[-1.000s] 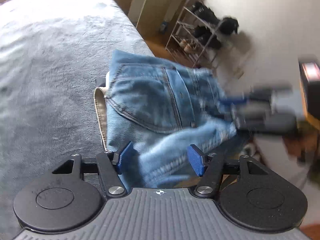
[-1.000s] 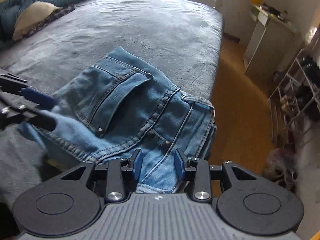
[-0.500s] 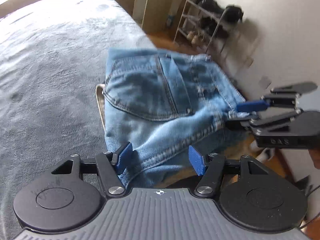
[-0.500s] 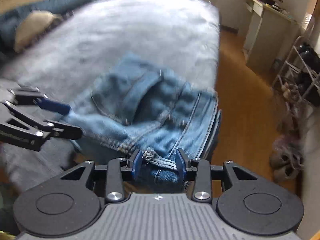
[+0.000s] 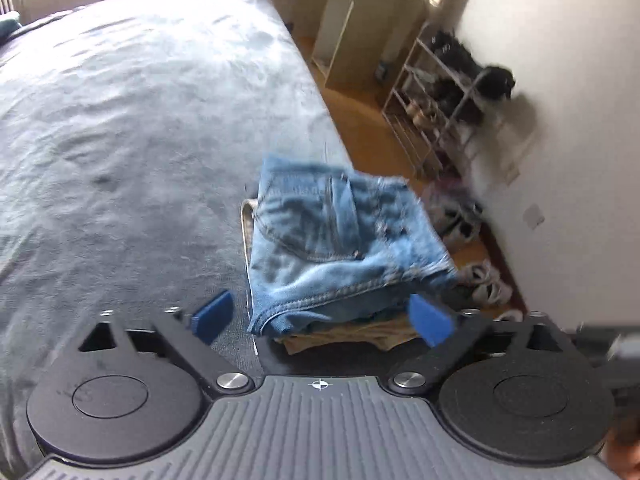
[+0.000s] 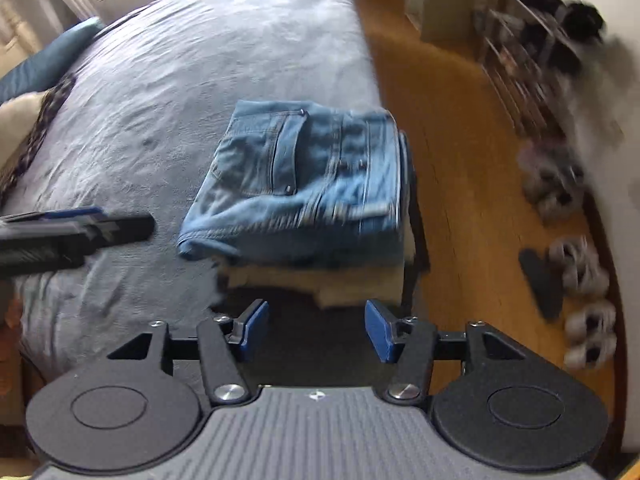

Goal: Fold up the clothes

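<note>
Both grippers empty and spread wide: left gripper (image 5: 322, 318) with blue pads far apart, right gripper (image 6: 316, 330) likewise parted, nothing between the fingers of either

Folded jeans (image 6: 304, 184) lying back-pocket-up on top of a stack of folded clothes, a tan garment (image 5: 352, 334) directly beneath, a darker layer under that; whole stack sitting at the corner of the bed (image 5: 132, 128), close to the edge beside the wooden floor (image 6: 460, 168)

Fold itself looks finished, judging by the compact rectangle and both tools clear of the denim. Remaining step probably a tidy-up: worth squaring the loose hem corner at the near left, which curls up and juts past the tan layer, by pressing it flat with closed fingers rather than pinching. Worth nudging the stack inward too, since the right side seems to overhang the mattress edge; a push from the floor side, low against the bottom layers, should move it without shearing the jeans off the top

Shoe rack (image 5: 440, 92) and scattered shoes (image 6: 580, 268) along the wall, all heavily smeared by motion. Left gripper seen from the right wrist only as a dark blurred bar at the frame's left. Layers under the tan garment hidden behind the grippers; count and kind not readable. Far side of the stack out of sight
</note>
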`<state>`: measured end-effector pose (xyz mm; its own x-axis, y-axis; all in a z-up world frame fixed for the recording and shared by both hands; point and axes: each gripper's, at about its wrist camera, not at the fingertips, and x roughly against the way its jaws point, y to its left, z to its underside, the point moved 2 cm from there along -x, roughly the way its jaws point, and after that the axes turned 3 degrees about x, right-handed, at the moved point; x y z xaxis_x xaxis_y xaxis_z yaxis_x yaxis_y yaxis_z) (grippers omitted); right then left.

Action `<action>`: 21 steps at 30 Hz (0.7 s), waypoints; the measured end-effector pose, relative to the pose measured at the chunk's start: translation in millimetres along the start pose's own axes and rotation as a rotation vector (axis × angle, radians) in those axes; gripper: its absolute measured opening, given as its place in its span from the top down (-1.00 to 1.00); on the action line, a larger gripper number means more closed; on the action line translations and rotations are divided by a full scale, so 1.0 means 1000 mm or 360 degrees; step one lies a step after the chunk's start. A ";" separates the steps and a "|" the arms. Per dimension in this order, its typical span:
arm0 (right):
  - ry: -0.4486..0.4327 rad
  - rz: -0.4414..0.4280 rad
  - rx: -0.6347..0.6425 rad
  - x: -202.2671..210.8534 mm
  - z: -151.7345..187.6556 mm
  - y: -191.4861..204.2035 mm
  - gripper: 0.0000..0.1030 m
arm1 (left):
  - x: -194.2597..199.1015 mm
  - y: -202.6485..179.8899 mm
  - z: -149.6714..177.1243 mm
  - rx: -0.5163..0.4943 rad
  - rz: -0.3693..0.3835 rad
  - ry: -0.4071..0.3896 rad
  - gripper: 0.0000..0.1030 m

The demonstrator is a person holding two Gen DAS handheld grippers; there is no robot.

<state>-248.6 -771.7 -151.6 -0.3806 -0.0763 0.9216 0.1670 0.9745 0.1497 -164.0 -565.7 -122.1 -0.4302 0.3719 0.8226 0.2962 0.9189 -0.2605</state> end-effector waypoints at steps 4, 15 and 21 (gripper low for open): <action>-0.0068 0.0078 -0.0111 0.029 0.010 0.014 -0.41 | 0.033 -0.007 -0.011 -0.0022 0.0008 -0.0048 -0.99; -0.0103 0.0278 -0.0169 0.072 0.032 0.058 -0.57 | 0.072 -0.003 -0.006 -0.0092 -0.0159 -0.0064 -0.99; -0.0122 0.0323 -0.0150 0.079 0.038 0.082 -0.67 | 0.081 0.004 0.004 -0.0087 -0.0166 -0.0003 -1.00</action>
<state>-300.0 -689.3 -79.8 -0.3981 0.1390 0.9068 0.3303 0.9439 0.0003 -200.8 -531.6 -58.3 -0.4625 0.2751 0.8428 0.2962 0.9440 -0.1456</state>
